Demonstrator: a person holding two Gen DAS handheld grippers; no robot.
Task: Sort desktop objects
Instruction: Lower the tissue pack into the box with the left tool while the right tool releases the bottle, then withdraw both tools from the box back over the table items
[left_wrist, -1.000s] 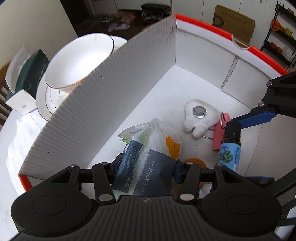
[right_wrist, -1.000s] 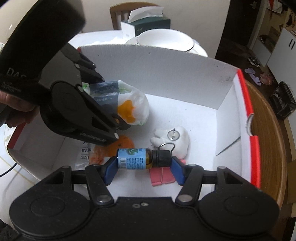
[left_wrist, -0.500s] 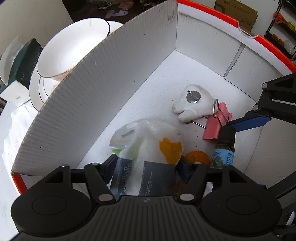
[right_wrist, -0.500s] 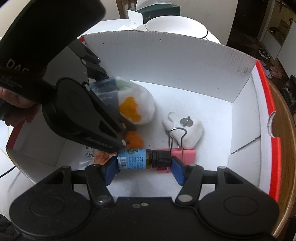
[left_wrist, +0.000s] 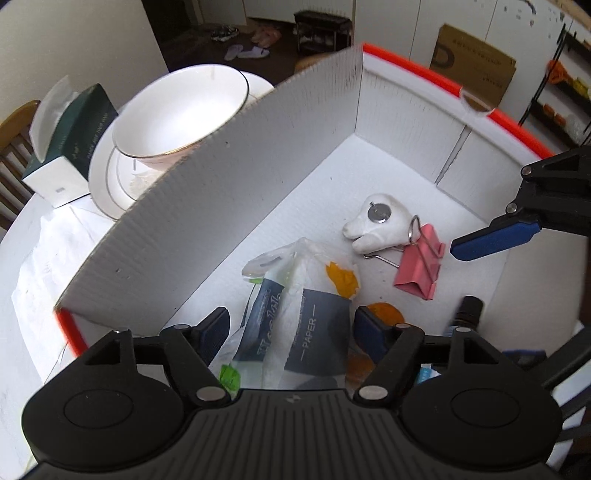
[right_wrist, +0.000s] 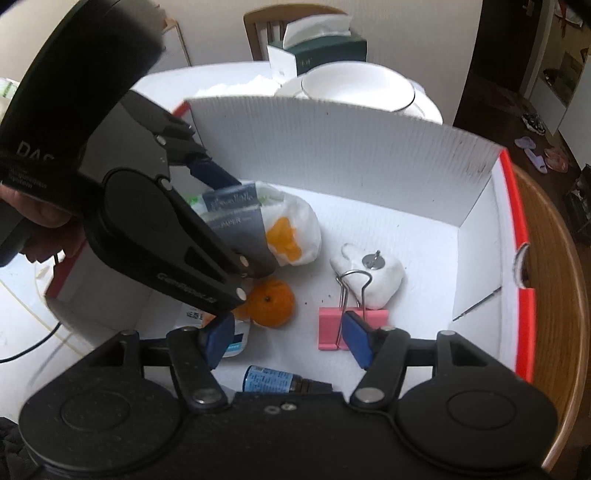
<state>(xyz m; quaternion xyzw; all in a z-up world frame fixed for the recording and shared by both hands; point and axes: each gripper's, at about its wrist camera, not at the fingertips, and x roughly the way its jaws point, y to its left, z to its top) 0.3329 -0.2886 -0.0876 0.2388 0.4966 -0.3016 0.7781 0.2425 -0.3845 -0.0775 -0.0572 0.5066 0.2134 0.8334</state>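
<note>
We are working both tools inside the white box (left_wrist: 229, 206), tissue pack and bottle down.

Our left tool (left_wrist: 291, 328) is standing wide around the tissue pack (left_wrist: 299, 295), apparently not gripping; our right tool (right_wrist: 288, 338) is gaping empty, the bottle (right_wrist: 275, 380) lying crosswise just beneath it. Only the right view is showing the bottle's label.

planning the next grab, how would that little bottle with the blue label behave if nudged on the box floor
The small bottle lies on its side on the box floor below the open right gripper, so it would probably roll. It looks rigid and light; the label may be slick.
</note>
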